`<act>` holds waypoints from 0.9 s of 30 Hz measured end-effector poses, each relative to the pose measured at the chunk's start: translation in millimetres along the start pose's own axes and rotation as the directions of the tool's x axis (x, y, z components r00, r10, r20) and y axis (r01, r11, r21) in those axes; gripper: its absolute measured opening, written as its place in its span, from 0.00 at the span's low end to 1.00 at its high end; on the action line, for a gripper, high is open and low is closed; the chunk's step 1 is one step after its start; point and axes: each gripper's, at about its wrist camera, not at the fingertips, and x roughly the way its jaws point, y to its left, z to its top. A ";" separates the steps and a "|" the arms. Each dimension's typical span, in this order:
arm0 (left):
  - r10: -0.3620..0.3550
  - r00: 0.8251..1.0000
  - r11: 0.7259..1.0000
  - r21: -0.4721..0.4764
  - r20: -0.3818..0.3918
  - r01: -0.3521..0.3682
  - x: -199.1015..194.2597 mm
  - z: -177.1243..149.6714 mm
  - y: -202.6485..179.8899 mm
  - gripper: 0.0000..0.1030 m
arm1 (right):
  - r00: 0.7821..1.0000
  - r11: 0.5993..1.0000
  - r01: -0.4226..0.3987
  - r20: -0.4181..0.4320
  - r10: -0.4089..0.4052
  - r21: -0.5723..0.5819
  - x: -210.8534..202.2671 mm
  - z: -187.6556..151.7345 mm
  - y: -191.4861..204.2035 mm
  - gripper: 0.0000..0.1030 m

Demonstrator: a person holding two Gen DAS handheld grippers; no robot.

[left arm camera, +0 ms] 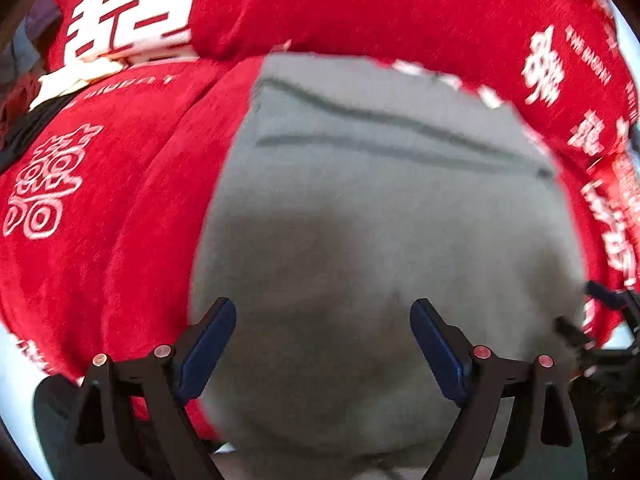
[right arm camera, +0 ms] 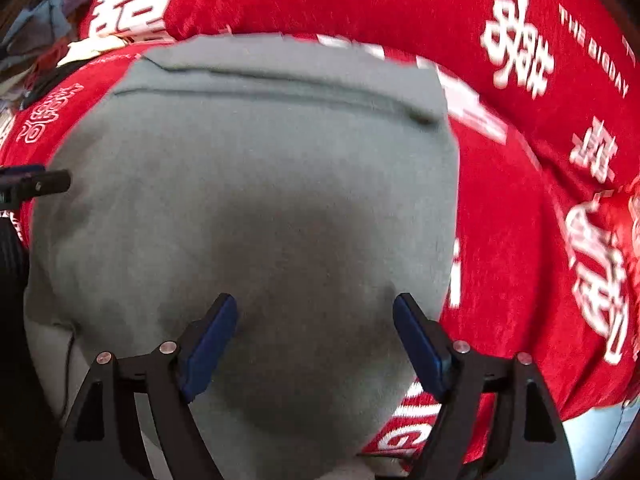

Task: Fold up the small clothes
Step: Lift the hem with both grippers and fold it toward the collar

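A grey garment (left arm camera: 360, 220) lies spread flat on a red blanket (left arm camera: 120, 200) with white characters. Two dark seam lines cross its far end. My left gripper (left arm camera: 322, 312) is open just above the near part of the garment, with nothing between its blue pads. The same garment fills the right wrist view (right arm camera: 248, 184). My right gripper (right arm camera: 316, 308) is open above its near right part, empty. The left gripper's fingertip shows at the left edge of the right wrist view (right arm camera: 36, 184), and the right gripper at the right edge of the left wrist view (left arm camera: 600, 320).
The red blanket (right arm camera: 520, 200) is rumpled into a thick fold behind the garment (left arm camera: 400, 12). A heap of mixed clothes (right arm camera: 44, 28) lies at the far left. A pale surface (right arm camera: 592, 420) shows past the blanket's near edge.
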 end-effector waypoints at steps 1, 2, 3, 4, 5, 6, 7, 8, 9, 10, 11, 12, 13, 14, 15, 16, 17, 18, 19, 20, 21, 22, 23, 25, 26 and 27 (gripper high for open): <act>-0.005 1.000 1.000 0.008 0.014 0.005 0.2 3.5 -6.3 0.87 | 0.999 1.000 0.008 0.038 -0.008 -0.005 -4.2 6.3 7.7 0.81; -0.005 1.000 1.000 0.016 0.023 0.005 2.9 6.9 -13.6 0.87 | 0.998 1.000 0.009 0.066 -0.009 -0.001 -5.3 13.0 14.2 0.81; 0.003 1.000 1.000 0.020 0.027 -0.004 6.9 9.9 -18.6 0.87 | 0.996 1.000 -0.003 0.093 0.002 0.016 -3.8 24.4 23.7 0.81; 0.015 0.999 1.000 0.019 0.028 -0.016 11.8 13.1 -20.9 0.87 | 0.995 0.999 -0.013 0.100 0.010 0.029 -0.8 30.4 29.2 0.81; 0.023 0.999 1.000 0.019 0.027 -0.023 16.0 14.2 -21.9 0.87 | 0.995 0.999 -0.022 0.100 0.018 0.044 4.2 37.7 34.3 0.81; 0.032 0.999 0.999 0.023 0.020 -0.033 20.8 13.4 -21.4 0.87 | 0.995 0.998 -0.030 0.092 0.025 0.053 10.1 44.3 39.9 0.81; 0.052 0.999 0.998 0.027 -0.008 -0.052 27.8 10.7 -19.9 0.87 | 0.996 0.998 -0.039 0.086 0.035 0.047 14.2 46.1 45.1 0.81; 0.069 0.997 0.997 0.037 -0.016 -0.069 31.2 6.9 -16.8 0.87 | 0.997 0.999 -0.039 0.071 0.037 0.028 20.1 47.0 50.0 0.81; 0.069 0.997 0.995 0.064 0.015 -0.070 26.9 1.4 -15.1 0.87 | 0.999 1.000 -0.023 0.038 0.023 0.002 27.8 44.0 53.9 0.81; 0.076 0.997 0.993 0.086 0.005 -0.076 26.0 -3.0 -14.0 0.87 | 0.999 1.000 -0.024 0.024 0.024 -0.010 31.3 38.1 55.2 0.81; 0.074 0.997 0.993 0.098 -0.006 -0.073 24.5 -7.3 -12.3 0.88 | 0.998 0.999 -0.045 0.051 0.045 0.003 27.6 31.5 51.5 0.82; 0.074 0.997 0.992 0.108 -0.020 -0.071 21.7 -13.6 -8.7 0.88 | 0.998 0.998 -0.057 0.036 0.057 0.018 26.7 25.1 46.0 0.84; 0.074 0.997 0.991 0.111 -0.034 -0.070 20.8 -17.4 -5.4 0.89 | 0.997 0.997 -0.074 0.022 0.073 0.034 24.9 18.4 39.8 0.84; 0.077 0.996 0.991 0.112 -0.054 -0.071 20.7 -22.1 -2.5 0.98 | 0.997 0.996 -0.076 0.019 0.075 0.039 23.1 13.6 36.3 0.84; 0.092 0.991 0.991 0.110 -0.097 -0.082 23.7 -27.2 1.2 1.00 | 0.998 0.997 -0.070 0.000 0.070 0.033 21.4 7.9 33.6 0.85; 0.090 0.988 0.991 0.108 -0.123 -0.077 24.6 -31.2 5.4 1.00 | 0.998 0.998 -0.063 -0.017 0.063 0.017 19.5 2.2 33.1 0.85; 0.087 0.988 0.991 0.114 -0.130 -0.072 22.2 -33.8 6.8 1.00 | 0.998 0.998 -0.058 -0.030 0.058 0.003 18.4 -2.1 34.1 0.85; 0.088 0.984 0.989 0.128 -0.155 -0.068 22.0 -36.3 7.6 1.00 | 0.997 0.998 -0.051 -0.052 0.050 -0.021 16.8 -8.0 35.7 0.87; 0.100 0.978 0.986 0.149 -0.185 -0.073 23.8 -39.2 8.2 1.00 | 0.997 0.998 -0.046 -0.067 0.044 -0.037 16.7 -11.8 35.7 0.88; 0.111 0.971 0.983 0.169 -0.210 -0.076 24.9 -42.3 8.1 1.00 | 0.996 0.998 -0.041 -0.087 0.036 -0.055 16.8 -14.5 36.2 0.89; 0.127 0.962 0.977 0.198 -0.240 -0.079 24.9 -46.2 7.6 1.00 | 0.993 0.997 -0.035 -0.115 0.026 -0.074 16.7 -18.6 37.9 0.91; 0.143 0.956 0.972 0.218 -0.256 -0.087 23.3 -48.7 7.7 1.00 | 0.988 0.996 -0.028 -0.151 0.014 -0.088 17.7 -23.0 38.5 0.93; 0.153 0.953 0.969 0.229 -0.262 -0.093 19.7 -50.8 10.4 1.00 | 0.985 0.995 -0.023 -0.175 0.006 -0.097 18.3 -26.5 38.2 0.93; 0.115 0.962 0.978 0.199 -0.248 -0.066 6.9 -50.9 25.4 1.00 | 0.977 0.995 -0.015 -0.214 -0.007 -0.101 12.3 -36.3 33.9 0.93; 0.085 0.966 0.985 0.164 -0.244 -0.045 2.6 -50.6 35.3 1.00 | 0.974 0.996 0.002 -0.225 -0.022 -0.092 9.5 -39.2 30.2 0.93; 0.054 0.969 0.994 0.107 -0.242 -0.029 -0.2 -48.3 50.4 1.00 | 0.972 0.998 0.012 -0.232 -0.024 -0.056 4.8 -45.4 21.4 0.93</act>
